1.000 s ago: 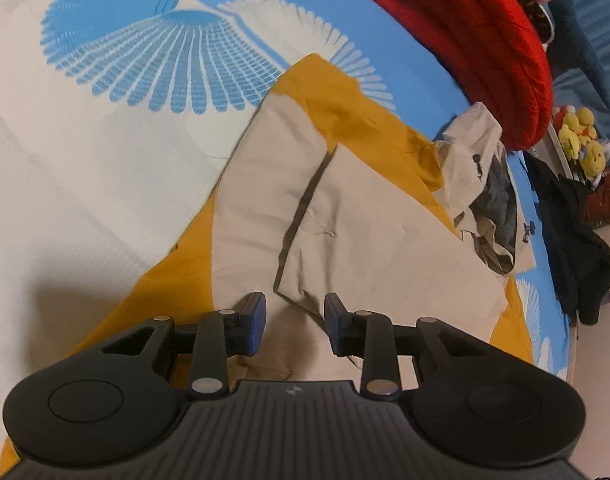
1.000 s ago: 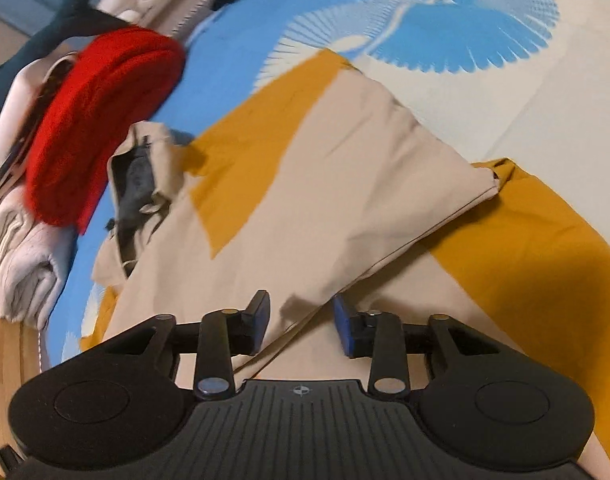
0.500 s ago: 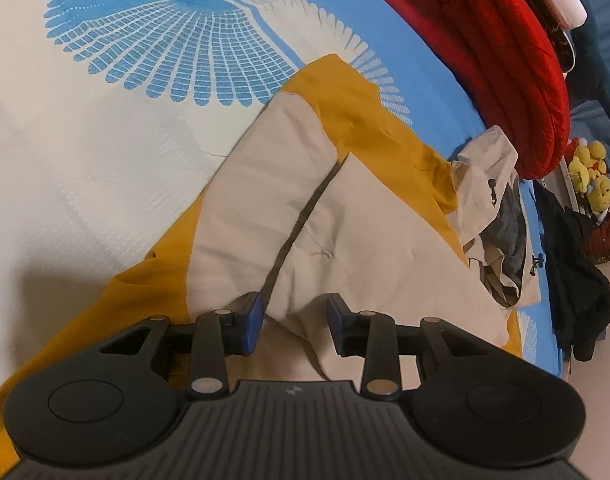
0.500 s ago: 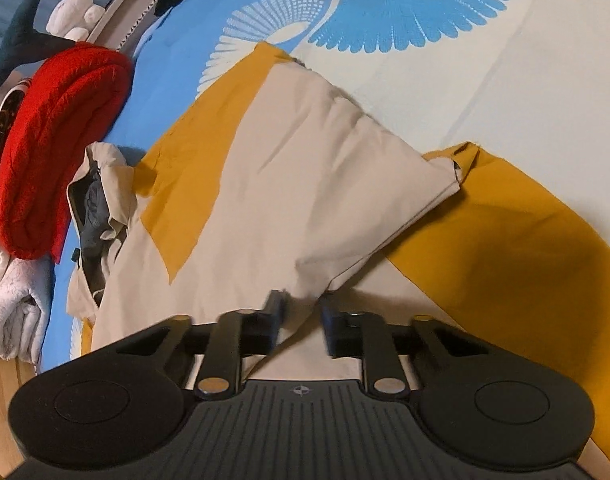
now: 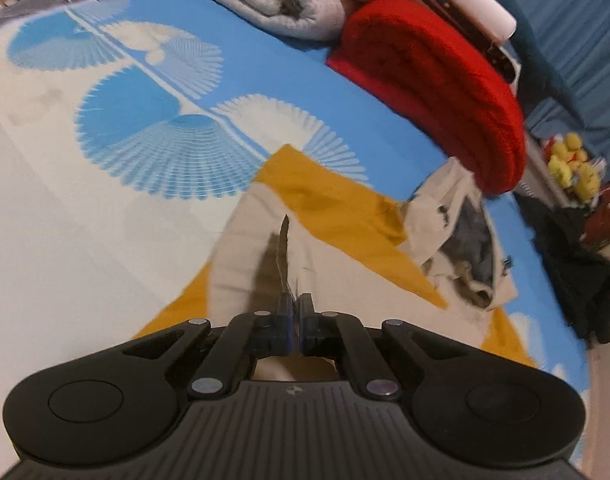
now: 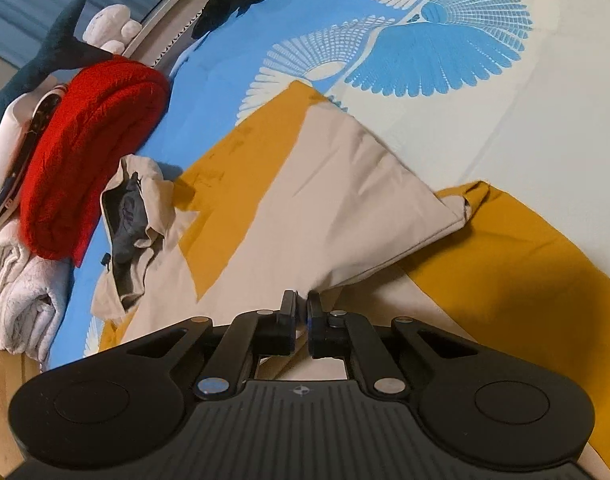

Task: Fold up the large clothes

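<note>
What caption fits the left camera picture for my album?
Left gripper pinches and lifts the beige-and-yellow jacket on the bed, near a red blanket.

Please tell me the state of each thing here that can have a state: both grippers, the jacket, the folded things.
Left gripper: shut on the jacket's edge, lifting it.
Right gripper: shut on the jacket's edge.
Jacket: beige and yellow, partly folded, flat on the bed.
Hood: crumpled, open, lining showing.
Red knit: folded.
White towel: folded.
</note>
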{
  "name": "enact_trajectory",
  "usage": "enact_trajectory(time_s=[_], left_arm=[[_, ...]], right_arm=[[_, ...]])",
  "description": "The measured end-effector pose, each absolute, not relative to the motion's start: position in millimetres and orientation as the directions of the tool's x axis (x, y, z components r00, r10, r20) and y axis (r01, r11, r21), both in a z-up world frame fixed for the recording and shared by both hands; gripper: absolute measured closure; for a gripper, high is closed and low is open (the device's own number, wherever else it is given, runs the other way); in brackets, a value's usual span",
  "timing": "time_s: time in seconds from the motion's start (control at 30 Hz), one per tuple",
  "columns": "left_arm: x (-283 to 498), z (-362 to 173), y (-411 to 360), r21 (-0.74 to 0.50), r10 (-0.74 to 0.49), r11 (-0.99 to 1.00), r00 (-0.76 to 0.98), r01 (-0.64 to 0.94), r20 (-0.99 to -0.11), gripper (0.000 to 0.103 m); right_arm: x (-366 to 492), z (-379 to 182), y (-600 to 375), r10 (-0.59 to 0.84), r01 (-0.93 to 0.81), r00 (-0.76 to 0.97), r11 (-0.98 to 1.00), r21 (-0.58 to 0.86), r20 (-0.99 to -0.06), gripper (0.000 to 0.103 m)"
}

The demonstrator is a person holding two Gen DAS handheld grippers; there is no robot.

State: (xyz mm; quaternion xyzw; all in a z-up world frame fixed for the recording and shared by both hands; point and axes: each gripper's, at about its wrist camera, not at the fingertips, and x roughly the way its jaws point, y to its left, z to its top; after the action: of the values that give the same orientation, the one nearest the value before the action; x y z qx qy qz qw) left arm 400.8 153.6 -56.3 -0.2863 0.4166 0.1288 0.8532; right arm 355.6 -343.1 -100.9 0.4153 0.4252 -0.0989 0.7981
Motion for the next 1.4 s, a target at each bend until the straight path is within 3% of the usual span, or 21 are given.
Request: enact_trajectory(time_s=[0.1,0.13,0.23,0.4,0.53,0.63,0.7,0.8,0.93,1.17,1.3,1.4], left_arm=[[401.4,-67.3,156.7,-0.308,0.031,0.806,0.555,-0.506,-0.831,0.099],[402.7,-68.3,158.2,-0.299,0.039,0.807,0.551,-0.509,-0.833,0.099],[401.3,-58.1,158.3,-0.289,0.068,0.824,0.59,-0.488,-0.804,0.099],[410.5,-61.7,142.2,-0.313,-0.034,0.874,0.595,-0.373,-0.803,0.082],[417.5,-98.1,147.3,-0.358,-0.128,0.824,0.471,-0.439,-0.873,0.072],[418.6,-117.5,157.3,-0.382,-0.17,0.779,0.418,-0.497,-0.892,0.072],[419.7,-114.9,159.4,-0.384,-0.17,0.775,0.42,-0.502,-0.892,0.072],[422.3,-104.9,156.2,-0.377,-0.152,0.795,0.445,-0.476,-0.883,0.068],[424.6,-99.9,154.6,-0.364,-0.137,0.809,0.455,-0.461,-0.88,0.068],[428.8,-100.8,156.3,-0.319,-0.082,0.821,0.455,-0.474,-0.887,0.068],[429.1,-109.9,161.0,-0.307,-0.081,0.807,0.421,-0.505,-0.903,0.068],[429.7,-91.9,151.9,-0.283,-0.045,0.844,0.465,-0.455,-0.884,0.068]], right_arm=[[350.0,-114.0,-342.6,0.194,0.552,0.566,0.632,0.543,-0.801,0.095],[347.2,-117.2,-343.3,0.167,0.58,0.542,0.636,0.51,-0.824,0.088],[337.7,-110.9,-344.7,0.035,0.629,0.515,0.662,0.406,-0.856,0.087],[330.8,-75.2,-338.4,-0.048,0.521,0.689,0.727,0.448,-0.723,0.087],[347.3,-81.3,-339.7,0.139,0.374,0.751,0.716,0.589,-0.645,0.061],[360.8,-106.6,-345.4,0.205,0.423,0.68,0.675,0.605,-0.704,0.061],[368.9,-121.6,-346.3,0.162,0.485,0.585,0.715,0.504,-0.795,0.062],[374.0,-128.9,-349.3,0.105,0.549,0.501,0.729,0.409,-0.859,0.061],[373.0,-112.4,-340.0,0.083,0.528,0.546,0.739,0.419,-0.833,0.061],[375.1,-78.2,-329.0,0.106,0.359,0.702,0.802,0.478,-0.704,0.061],[386.1,-106.3,-333.5,0.113,0.464,0.585,0.766,0.445,-0.803,0.061],[381.6,-107.6,-332.2,0.019,0.531,0.536,0.77,0.354,-0.844,0.06]])
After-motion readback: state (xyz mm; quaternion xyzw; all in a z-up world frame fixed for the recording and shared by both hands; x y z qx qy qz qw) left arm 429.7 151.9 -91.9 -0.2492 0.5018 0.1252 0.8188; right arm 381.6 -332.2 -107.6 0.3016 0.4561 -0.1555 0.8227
